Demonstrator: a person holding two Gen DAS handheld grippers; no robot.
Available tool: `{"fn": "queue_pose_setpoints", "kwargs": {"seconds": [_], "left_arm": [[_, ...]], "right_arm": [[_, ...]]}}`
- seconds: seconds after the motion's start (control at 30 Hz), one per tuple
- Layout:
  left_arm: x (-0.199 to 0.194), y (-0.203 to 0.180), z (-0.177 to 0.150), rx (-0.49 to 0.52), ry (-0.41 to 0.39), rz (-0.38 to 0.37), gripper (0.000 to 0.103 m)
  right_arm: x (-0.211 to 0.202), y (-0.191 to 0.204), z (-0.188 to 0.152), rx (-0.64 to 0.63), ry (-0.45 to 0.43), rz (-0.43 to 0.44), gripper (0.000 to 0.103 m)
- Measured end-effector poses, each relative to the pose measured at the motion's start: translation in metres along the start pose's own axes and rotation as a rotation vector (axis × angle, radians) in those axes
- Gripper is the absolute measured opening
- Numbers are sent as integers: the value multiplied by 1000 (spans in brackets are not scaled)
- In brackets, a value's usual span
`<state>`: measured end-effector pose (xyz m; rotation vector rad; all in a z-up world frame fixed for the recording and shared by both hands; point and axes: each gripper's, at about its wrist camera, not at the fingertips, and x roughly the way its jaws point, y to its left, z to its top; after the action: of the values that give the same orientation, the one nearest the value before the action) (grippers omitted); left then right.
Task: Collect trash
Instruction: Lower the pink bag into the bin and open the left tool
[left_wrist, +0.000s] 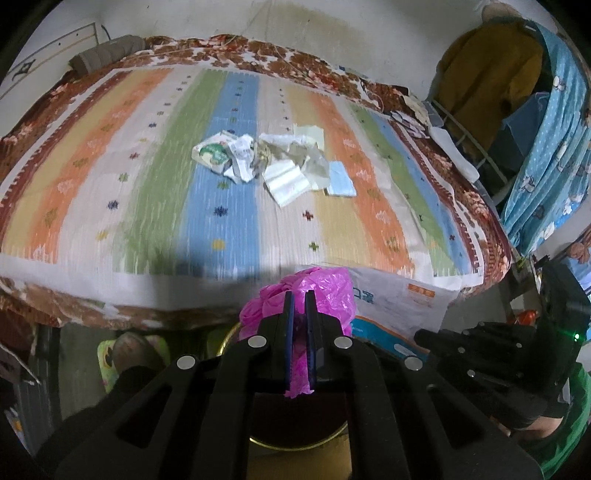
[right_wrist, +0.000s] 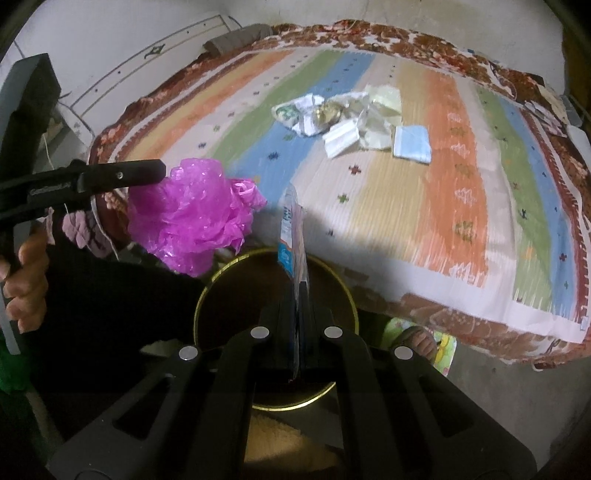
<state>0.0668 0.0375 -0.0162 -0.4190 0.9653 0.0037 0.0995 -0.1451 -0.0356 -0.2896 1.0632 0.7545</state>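
I count: one pink plastic bag (right_wrist: 192, 221), one clear printed wrapper (right_wrist: 293, 236), one dark round bin (right_wrist: 343, 295), one striped mat (left_wrist: 147, 166), one trash heap (left_wrist: 273, 166) frame centre, pieces uncountable.

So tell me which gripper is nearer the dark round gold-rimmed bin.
Right. The right gripper, pinching a flat plastic wrapper, hangs directly over the bin; the left gripper, holding a crumpled magenta plastic bag, sits off beyond its rim.

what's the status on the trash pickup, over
Left hand-held gripper shut on pink plastic bag. Right hand-held gripper shut on flat wrapper, above round bin. Paper scraps on bed; nothing blocking.
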Motion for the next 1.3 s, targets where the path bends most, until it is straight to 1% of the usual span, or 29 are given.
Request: {"fn": "queue_pose_setpoints", "kwargs": {"seconds": [0.13, 0.23, 0.3, 0.37, 0.6, 0.73, 0.8, 0.9, 0.93, 0.97, 1.0, 1.03, 1.07, 1.17, 1.27, 1.3], "left_arm": [[7, -4, -16, 8, 29, 25, 5], [15, -8, -24, 16, 56, 54, 5], [22, -11, -28, 21, 79, 68, 5], [30, -13, -32, 26, 99, 93, 5], [52, -5, -37, -24, 175, 115, 5], [61, -3, -39, -32, 208, 130, 5], [65, -2, -38, -38, 219, 138, 5], [69, 2, -38, -72, 232, 118, 6], [70, 3, -37, -84, 235, 114, 14], [70, 5, -37, -98, 236, 109, 24], [69, 6, -36, -109, 233, 103, 28], [69, 7, -35, -114, 229, 100, 31], [67, 7, -34, -119, 222, 97, 32], [64, 9, -33, -130, 212, 89, 36], [63, 10, -30, -138, 208, 84, 37], [63, 11, -29, -144, 205, 80, 38]], "right_arm": [[9, 3, -9, 14, 40, 23, 1], [20, 8, -14, -14, 80, -16, 1], [24, 9, -14, -28, 91, -49, 1], [29, 9, -16, -32, 110, -51, 1], [50, 4, -21, -9, 193, -33, 1], [63, 0, -24, 22, 235, -41, 1], [68, 0, -24, 32, 251, -29, 1], [71, -4, -25, 58, 260, -24, 2], [71, -6, -25, 71, 260, -21, 4], [71, -9, -24, 90, 258, -14, 14], [70, -10, -24, 100, 251, -13, 26], [69, -10, -23, 101, 245, -15, 31], [67, -10, -22, 101, 236, -15, 34], [65, -9, -19, 97, 220, -9, 35], [61, -10, -15, 95, 198, -7, 41], [60, -10, -14, 95, 191, -7, 41]]}}
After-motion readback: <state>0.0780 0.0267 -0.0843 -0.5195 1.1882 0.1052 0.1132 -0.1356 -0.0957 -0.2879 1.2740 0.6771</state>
